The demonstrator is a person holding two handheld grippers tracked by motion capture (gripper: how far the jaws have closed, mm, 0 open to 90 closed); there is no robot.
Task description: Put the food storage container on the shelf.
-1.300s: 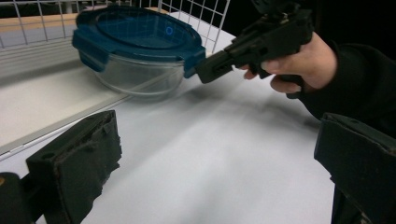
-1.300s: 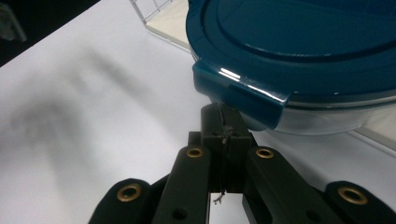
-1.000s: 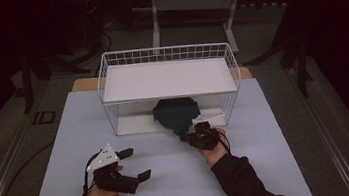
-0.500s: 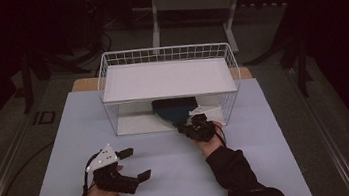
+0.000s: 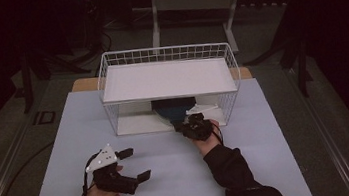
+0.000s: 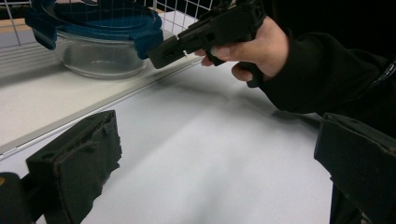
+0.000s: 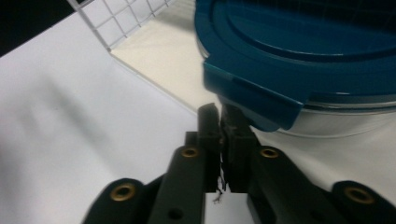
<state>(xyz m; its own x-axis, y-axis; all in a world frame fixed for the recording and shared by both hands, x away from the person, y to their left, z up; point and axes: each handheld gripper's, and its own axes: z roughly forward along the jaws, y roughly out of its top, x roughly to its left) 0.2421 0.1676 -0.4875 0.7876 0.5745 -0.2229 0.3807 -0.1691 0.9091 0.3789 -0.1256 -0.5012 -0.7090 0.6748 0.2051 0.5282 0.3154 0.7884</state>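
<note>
A round glass container with a blue clip lid (image 5: 173, 107) stands on the bottom board of a white wire rack (image 5: 164, 54), under its white shelf (image 5: 167, 78). My right gripper (image 5: 181, 126) is at the rack's front opening, shut, with its tips pressed together right at the container's near side. In the right gripper view those tips (image 7: 219, 116) sit just below a blue lid latch (image 7: 252, 100), and nothing shows between them. My left gripper (image 5: 136, 164) rests low over the table at the front left, open and empty. Its wide-apart jaws (image 6: 217, 172) point toward the container (image 6: 102, 42) and the right gripper (image 6: 210, 30).
The rack stands at the back middle of a pale grey table mat (image 5: 172, 179). A wooden table edge (image 5: 85, 84) shows behind it. The floor and dark stands lie beyond, and a metal frame (image 5: 190, 0) stands at the far side.
My right gripper has moved forward toward the rack, and the container has slid farther in under the shelf. The left gripper has stayed where it was.
</note>
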